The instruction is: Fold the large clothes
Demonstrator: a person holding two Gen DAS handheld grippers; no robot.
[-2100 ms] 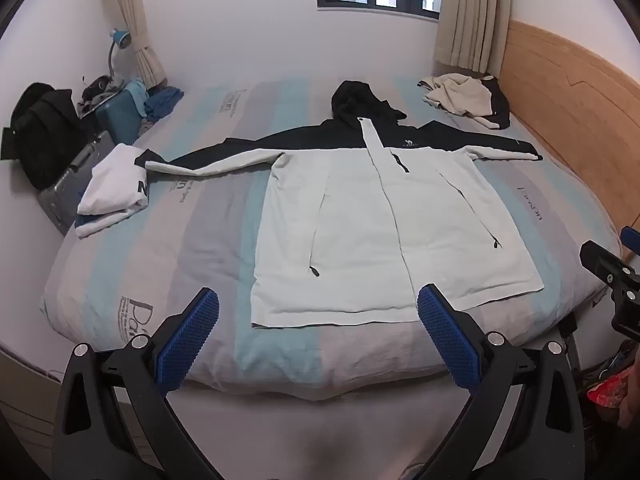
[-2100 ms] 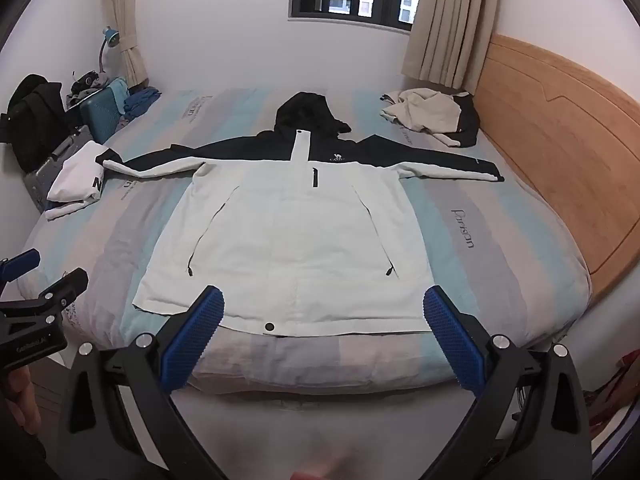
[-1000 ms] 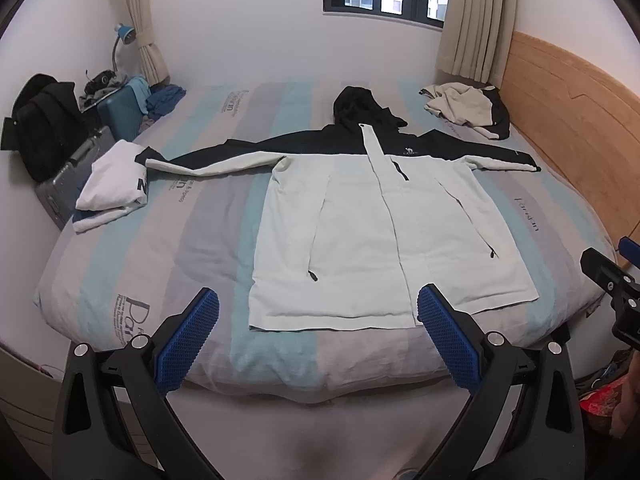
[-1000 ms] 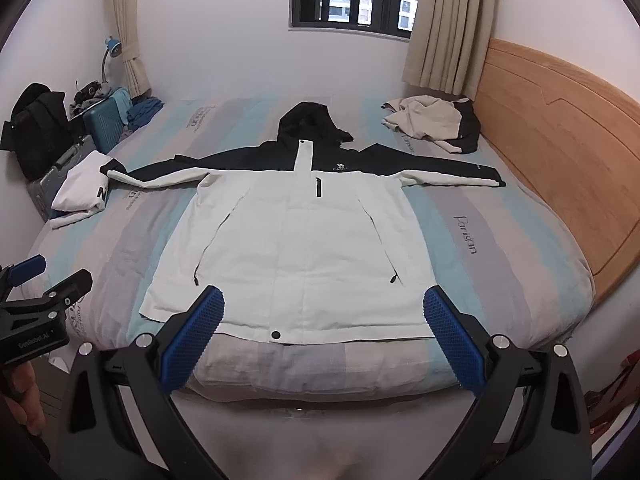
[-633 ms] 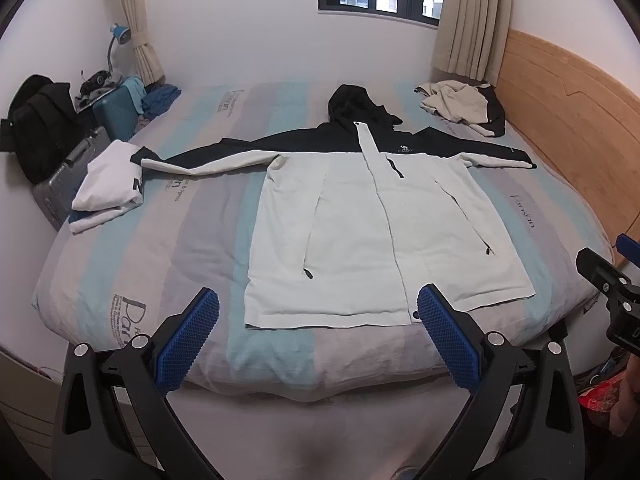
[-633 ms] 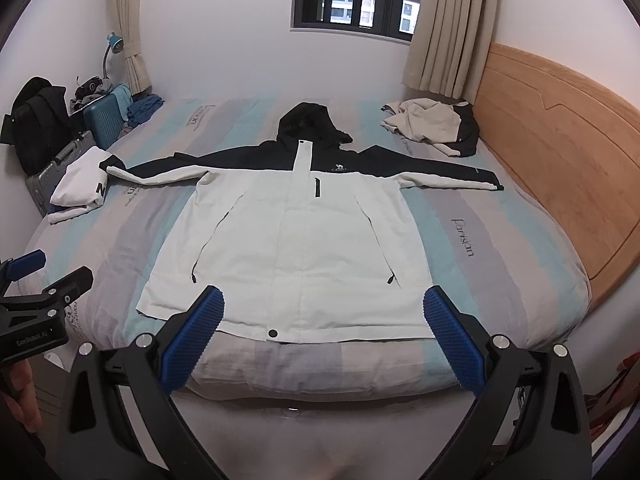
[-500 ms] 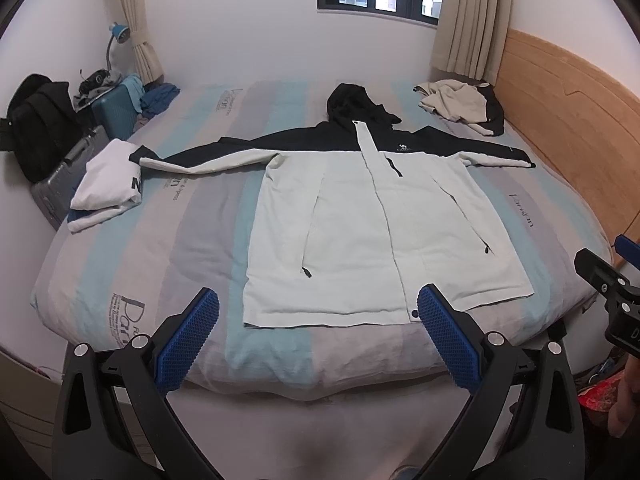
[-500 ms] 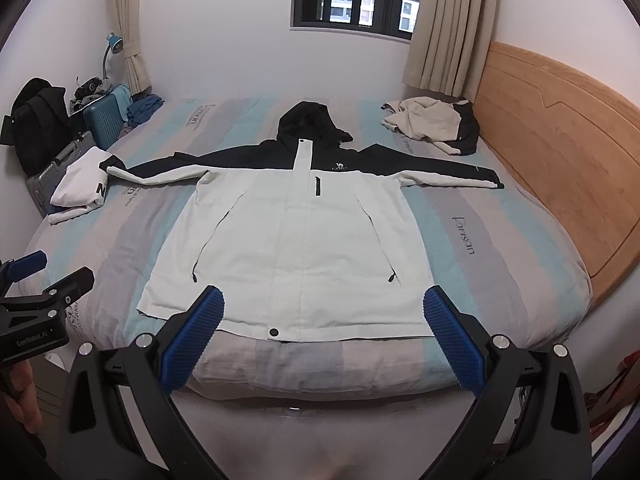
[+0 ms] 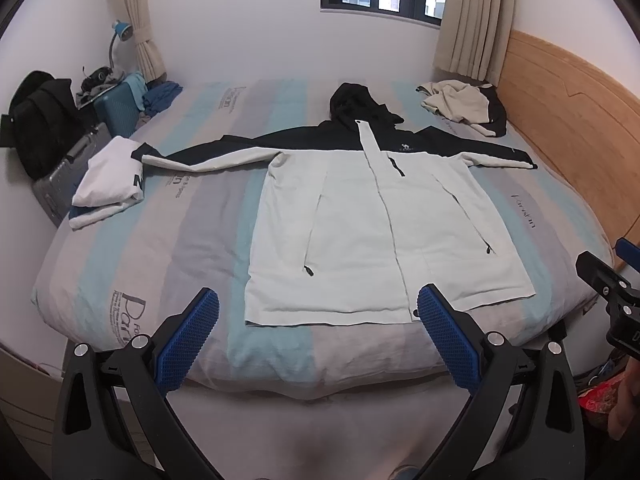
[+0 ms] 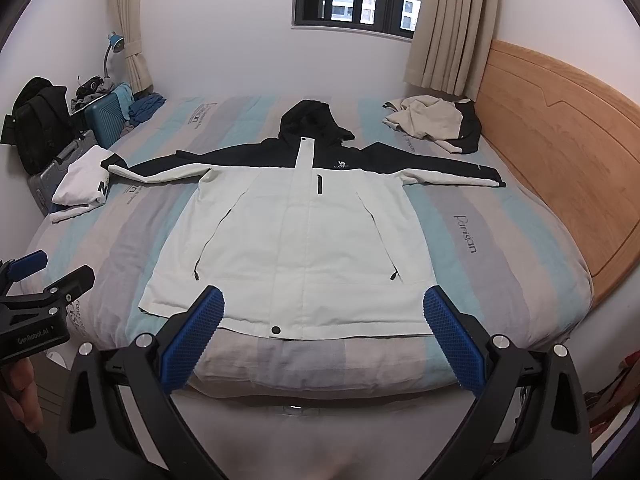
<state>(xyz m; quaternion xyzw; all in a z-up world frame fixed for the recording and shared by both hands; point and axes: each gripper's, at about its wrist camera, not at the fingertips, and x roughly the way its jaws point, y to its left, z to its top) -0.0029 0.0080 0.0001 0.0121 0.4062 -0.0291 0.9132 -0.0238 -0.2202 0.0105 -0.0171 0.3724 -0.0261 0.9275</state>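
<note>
The jacket, white in the body with black shoulders and hood, lies flat and face up on the striped bed, front closed, both sleeves stretched straight out toward 9 and 3 o'clock and the hood pointing to 12 o'clock. Its hem runs along the near side of the mattress at 6 o'clock, stopping short of the bed edge, with a band of bare cover between hem and edge. The sleeve cuff at 9 o'clock touches or just overlaps a folded white garment lying at the mattress edge; which of the two cannot be told. The cuff at 3 o'clock ends short of the wooden headboard, with bare cover between them. A crumpled beige and black garment sits at 1 o'clock, apart from the jacket. Open striped cover shows on both flanks of the body panel. The left gripper hangs off the bed edge before the hem, jaws spread wide and holding nothing. The right gripper is likewise before the hem, jaws wide apart and empty. Suitcases and a black bag stand off the bed at 10 o'clock.
</note>
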